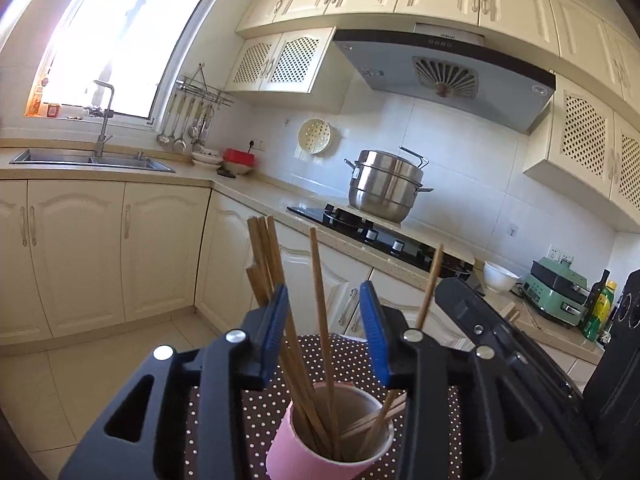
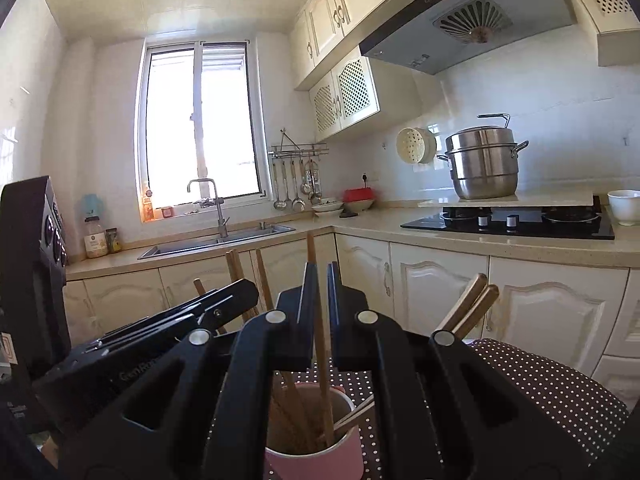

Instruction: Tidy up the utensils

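Note:
A pink cup (image 1: pixel 286 440) (image 2: pixel 320 464) stands on a brown polka-dot cloth (image 1: pixel 248 404) (image 2: pixel 540 384) and holds several wooden chopsticks (image 1: pixel 266 256). My left gripper (image 1: pixel 327 304) hangs over the cup with its blue pads (image 1: pixel 280 320) apart. One chopstick (image 1: pixel 319 280) rises between them, and neither pad touches it. My right gripper (image 2: pixel 320 280) is shut on another upright chopstick (image 2: pixel 311 246), whose lower end sits inside the cup. In the left wrist view this gripper's black frame (image 1: pixel 480 320) is close on the right.
Two wooden handles (image 2: pixel 472 300) stick up at the right of the cup. Behind are cream cabinets, a counter with a black hob (image 2: pixel 508 224), a steel pot (image 2: pixel 484 164), a white bowl (image 2: pixel 624 204) and a sink (image 2: pixel 216 242).

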